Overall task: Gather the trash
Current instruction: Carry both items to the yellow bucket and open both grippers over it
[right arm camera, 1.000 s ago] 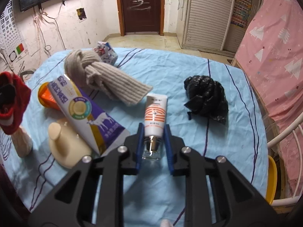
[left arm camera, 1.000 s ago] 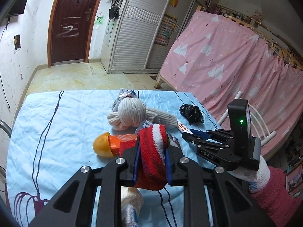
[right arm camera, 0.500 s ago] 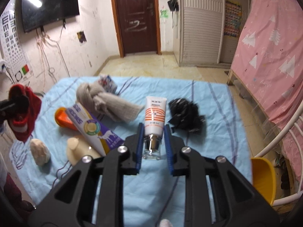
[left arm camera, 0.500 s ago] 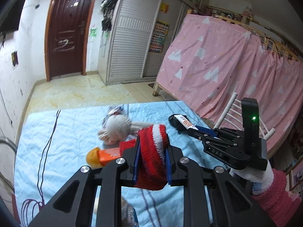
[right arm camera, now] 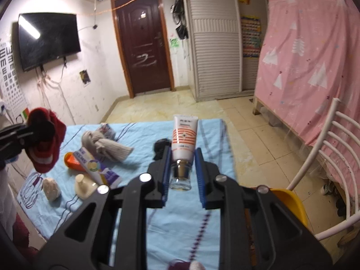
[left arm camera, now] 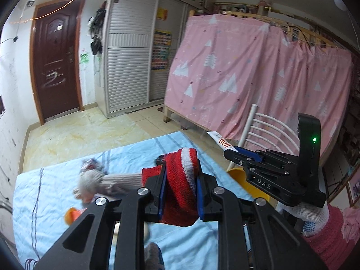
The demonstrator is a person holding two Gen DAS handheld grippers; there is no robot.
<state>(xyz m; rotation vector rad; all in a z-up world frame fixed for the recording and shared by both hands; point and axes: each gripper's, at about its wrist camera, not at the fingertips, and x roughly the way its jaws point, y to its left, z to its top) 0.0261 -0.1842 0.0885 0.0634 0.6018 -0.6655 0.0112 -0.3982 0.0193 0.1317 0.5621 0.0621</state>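
Carrying both loads above the table (right arm camera: 216, 132): left gripper (left arm camera: 181, 191) is clamping the red sock (left arm camera: 180, 180), right gripper (right arm camera: 181, 175) is clamping the tube (right arm camera: 184, 137), pointing away lengthwise. Yellow bin (right arm camera: 290, 202) is sitting right of the table, nearer my right hand.

Left gripper (left arm camera: 181, 196): black angular frame, blue pads, silver screws.
Right gripper (right arm camera: 181, 176): same black frame, blue pads; "DAS" lettering and a green light on its body.
Hand (left arm camera: 311, 217): white knit glove, pink fuzzy sleeve.
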